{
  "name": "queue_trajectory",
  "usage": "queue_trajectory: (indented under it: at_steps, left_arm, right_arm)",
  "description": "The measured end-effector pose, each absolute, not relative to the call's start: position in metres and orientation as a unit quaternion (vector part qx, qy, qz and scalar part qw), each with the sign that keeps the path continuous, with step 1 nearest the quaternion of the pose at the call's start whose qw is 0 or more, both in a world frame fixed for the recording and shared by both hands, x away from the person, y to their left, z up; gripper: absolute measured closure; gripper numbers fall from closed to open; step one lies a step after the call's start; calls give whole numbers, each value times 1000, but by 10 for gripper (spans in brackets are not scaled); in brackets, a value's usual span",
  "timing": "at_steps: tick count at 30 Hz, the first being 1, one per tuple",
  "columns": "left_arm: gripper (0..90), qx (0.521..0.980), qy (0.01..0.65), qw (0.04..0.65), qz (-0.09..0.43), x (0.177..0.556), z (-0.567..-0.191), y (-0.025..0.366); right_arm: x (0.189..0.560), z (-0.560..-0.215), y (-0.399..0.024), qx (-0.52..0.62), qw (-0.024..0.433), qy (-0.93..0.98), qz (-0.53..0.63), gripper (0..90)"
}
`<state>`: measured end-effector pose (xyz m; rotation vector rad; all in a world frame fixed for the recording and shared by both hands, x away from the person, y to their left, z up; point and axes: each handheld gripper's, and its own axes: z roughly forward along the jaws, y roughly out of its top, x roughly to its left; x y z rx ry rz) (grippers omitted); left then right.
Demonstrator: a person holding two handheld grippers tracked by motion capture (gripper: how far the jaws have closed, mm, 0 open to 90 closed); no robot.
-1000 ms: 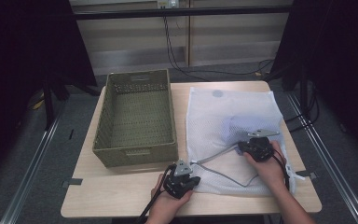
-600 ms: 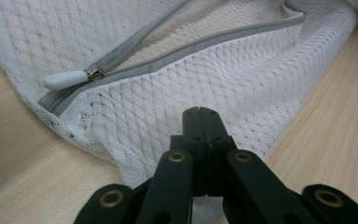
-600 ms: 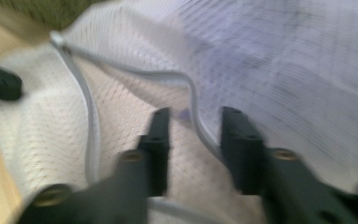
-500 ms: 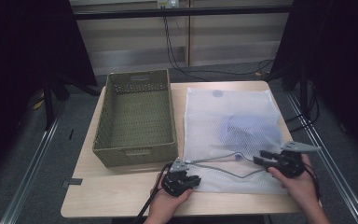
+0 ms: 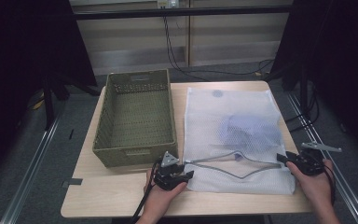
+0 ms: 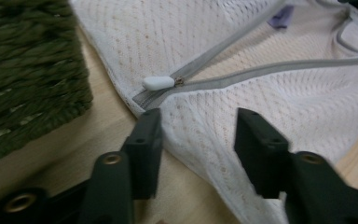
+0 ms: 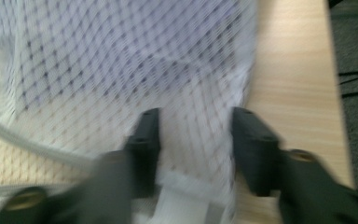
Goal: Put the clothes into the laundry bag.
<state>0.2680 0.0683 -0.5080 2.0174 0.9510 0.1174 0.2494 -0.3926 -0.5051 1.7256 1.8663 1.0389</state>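
A white mesh laundry bag lies flat on the table with a blue garment inside and a grey zipper gaping along its near side. My left gripper rests at the bag's near left corner. Its jaws have just been opening and now stand apart over the mesh, just short of the white zipper pull. My right gripper sits at the bag's near right corner. Its jaws have just been closing a little and remain apart, with the bag's mesh edge between them.
An olive woven basket stands empty left of the bag, close to my left gripper. The wooden table ends just right of my right hand. Dark stands and cables surround the table.
My right hand has slid from the middle of the bag to its near right corner, and its jaws have parted. The left gripper stayed in place and its jaws opened.
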Motion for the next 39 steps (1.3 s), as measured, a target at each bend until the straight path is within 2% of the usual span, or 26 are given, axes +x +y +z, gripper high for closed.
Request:
queue_trajectory:
  at_steps: [3,4,5,8,12,15,16,17,18,20,24,29,33,36,39]
  left_arm:
    - [759,821,362,441,14,270,-510,67]
    - [834,825,358,437,12,270,-510,66]
    - [881,826,358,436,11,270,-510,67]
    - [898,817,383,428,41,269,-509,75]
    - [900,799,414,435,33,273,-510,85]
    - [892,796,414,441,32,273,-510,86]
    - [875,791,418,446,34,272,-510,88]
    - [817,784,421,454,34,272,-509,90]
    - [730,777,424,464,39,271,-509,92]
    - [595,774,419,472,56,270,-507,97]
    - [313,767,396,498,86,267,-503,114]
    - [138,764,395,503,86,262,-500,140]
    - [37,759,404,504,82,262,-496,167]
    - [2,760,403,503,88,262,-495,186]
    - [0,758,409,500,86,262,-496,204]
  right_arm:
    - [253,-507,-386,616,179,673,369,835]
    - [255,-507,-384,613,174,677,367,884]
    - [257,-507,-380,604,178,686,364,895]
    - [263,-504,-376,595,211,697,341,900]
    - [267,-507,-390,621,224,669,341,900]
    - [267,-508,-389,613,229,670,351,895]
    - [266,-507,-387,605,230,673,359,854]
    - [265,-506,-384,602,239,672,359,778]
    - [263,-504,-383,597,247,672,362,691]
    - [259,-498,-380,594,258,663,376,586]
    - [250,-486,-374,580,263,663,395,438]
    - [246,-486,-360,555,241,685,407,272]
    - [247,-487,-345,541,224,698,413,76]
    - [247,-488,-338,532,208,707,418,21]
    - [247,-491,-335,522,200,719,413,7]
